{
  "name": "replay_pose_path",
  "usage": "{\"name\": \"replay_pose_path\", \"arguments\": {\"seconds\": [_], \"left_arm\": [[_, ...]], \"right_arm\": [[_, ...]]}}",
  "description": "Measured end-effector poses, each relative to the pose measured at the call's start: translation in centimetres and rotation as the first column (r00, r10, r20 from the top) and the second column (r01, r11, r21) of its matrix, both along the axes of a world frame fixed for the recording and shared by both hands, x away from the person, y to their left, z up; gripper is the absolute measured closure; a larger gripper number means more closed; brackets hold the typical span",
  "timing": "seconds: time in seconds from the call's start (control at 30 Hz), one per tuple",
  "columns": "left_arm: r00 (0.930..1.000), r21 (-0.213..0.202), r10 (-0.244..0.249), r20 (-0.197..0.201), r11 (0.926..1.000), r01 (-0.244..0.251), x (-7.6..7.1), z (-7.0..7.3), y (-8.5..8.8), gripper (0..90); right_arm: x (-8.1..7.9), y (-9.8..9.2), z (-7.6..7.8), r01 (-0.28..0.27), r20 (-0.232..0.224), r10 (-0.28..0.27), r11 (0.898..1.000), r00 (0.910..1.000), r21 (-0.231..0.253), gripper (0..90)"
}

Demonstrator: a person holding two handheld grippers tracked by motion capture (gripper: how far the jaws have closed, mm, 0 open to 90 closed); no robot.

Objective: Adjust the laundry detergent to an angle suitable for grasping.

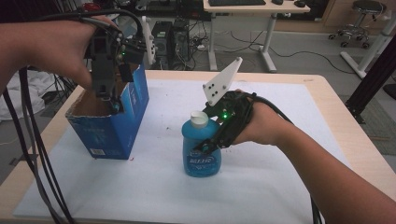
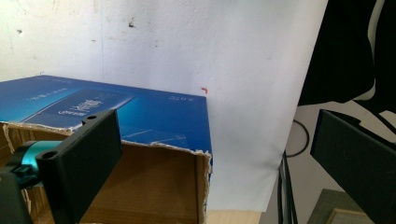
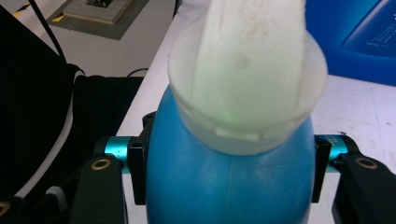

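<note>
- The blue bottle (image 1: 201,151) stands upright on the white sheet (image 1: 261,186) that covers the table (image 1: 327,93), near its middle and well apart from the blue carton (image 1: 109,126) at the left.
- The right gripper (image 1: 210,144) comes at the bottle from the right side. In the right gripper view its two jaws sit flat against the bottle's (image 3: 229,186) opposite flanks, just below the white cap (image 3: 247,74), so the bottle fills the whole gap between them.
- These jaws are closed as far as the bottle's body allows and have a firm hold on it; the bottle's base looks to be on the sheet.
- The left gripper (image 1: 112,100) hangs over the carton, pointing down into its torn, open top.
- In the left gripper view the left gripper's jaws stand wide apart with nothing between them; one jaw lies over the carton's (image 2: 140,121) brown inside, the other off past its corner.
- Count: one bottle, one cap on it, one carton, one white sheet, two grippers, each in one hand.
</note>
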State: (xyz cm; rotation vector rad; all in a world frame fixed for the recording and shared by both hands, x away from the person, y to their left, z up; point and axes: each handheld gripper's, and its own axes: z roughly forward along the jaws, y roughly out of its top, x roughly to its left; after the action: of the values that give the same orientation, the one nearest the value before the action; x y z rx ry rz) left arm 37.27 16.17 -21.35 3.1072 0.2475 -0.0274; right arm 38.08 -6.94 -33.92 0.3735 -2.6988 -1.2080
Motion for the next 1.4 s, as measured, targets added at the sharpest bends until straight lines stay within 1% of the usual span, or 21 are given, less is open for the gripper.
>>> {"name": "replay_pose_path", "arguments": {"seconds": [0.2,0.37,0.43,0.5,0.53,0.63,0.8,0.9,1.07,1.1,1.3,1.4], "left_arm": [[1.0000,-0.006,0.000,0.000,1.0000,0.000,0.01,0.05,-0.15,2.0],[1.0000,-0.002,0.000,-0.004,1.0000,0.000,0.07,-0.01,-0.21,2.0],[1.0000,-0.002,0.001,-0.004,1.0000,-0.001,0.13,-0.06,-0.21,2.0],[1.0000,-0.001,0.001,-0.004,1.0000,-0.001,0.22,-0.06,-0.27,2.0],[1.0000,0.001,0.000,-0.004,1.0000,0.000,0.26,-0.08,-0.31,2.0],[1.0000,0.003,-0.005,-0.006,1.0000,0.005,0.24,-0.15,-0.49,2.0],[1.0000,0.004,-0.008,-0.005,1.0000,0.009,0.21,-0.08,-0.64,2.0],[0.9999,0.005,-0.009,-0.010,1.0000,0.009,0.22,-0.11,-0.63,2.0],[1.0000,0.002,-0.005,-0.008,1.0000,0.005,0.23,-0.04,-0.72,2.0],[0.9999,0.004,-0.009,-0.009,1.0000,0.009,0.27,-0.01,-0.75,2.0],[0.9999,0.005,-0.007,-0.008,1.0000,0.007,0.30,-0.02,-0.89,2.0],[0.9999,0.006,-0.008,-0.009,0.9999,0.008,0.32,0.00,-0.92,2.0]], "right_arm": [[0.18,-0.14,-0.03,0.006,-0.005,-0.006,1.000,1.0000,-0.007,36.9],[0.20,-0.15,0.01,0.013,-0.007,-0.013,1.000,0.9999,-0.016,36.5],[0.21,-0.10,0.03,0.017,-0.016,-0.017,1.000,0.9997,-0.017,35.9],[0.25,-0.08,0.05,0.022,-0.023,-0.022,1.000,0.9995,-0.014,32.9],[0.28,-0.11,0.10,0.031,-0.029,-0.032,0.999,0.9991,-0.011,32.5],[0.28,-0.19,0.17,0.033,-0.032,-0.033,0.999,0.9989,-0.007,32.4],[0.26,-0.29,0.30,0.041,-0.022,-0.041,0.999,0.9989,-0.004,30.9],[0.31,-0.35,0.34,0.054,-0.024,-0.054,0.999,0.9983,-0.009,26.8],[0.35,-0.54,0.46,0.059,-0.024,-0.059,0.998,0.9979,-0.014,25.3],[0.33,-0.55,0.46,0.063,-0.018,-0.063,0.998,0.9979,-0.015,25.0],[0.28,-0.63,0.53,0.053,-0.027,-0.053,0.999,0.9982,-0.014,24.3],[0.27,-0.68,0.60,0.054,-0.021,-0.054,0.998,0.9983,-0.011,23.1]]}}
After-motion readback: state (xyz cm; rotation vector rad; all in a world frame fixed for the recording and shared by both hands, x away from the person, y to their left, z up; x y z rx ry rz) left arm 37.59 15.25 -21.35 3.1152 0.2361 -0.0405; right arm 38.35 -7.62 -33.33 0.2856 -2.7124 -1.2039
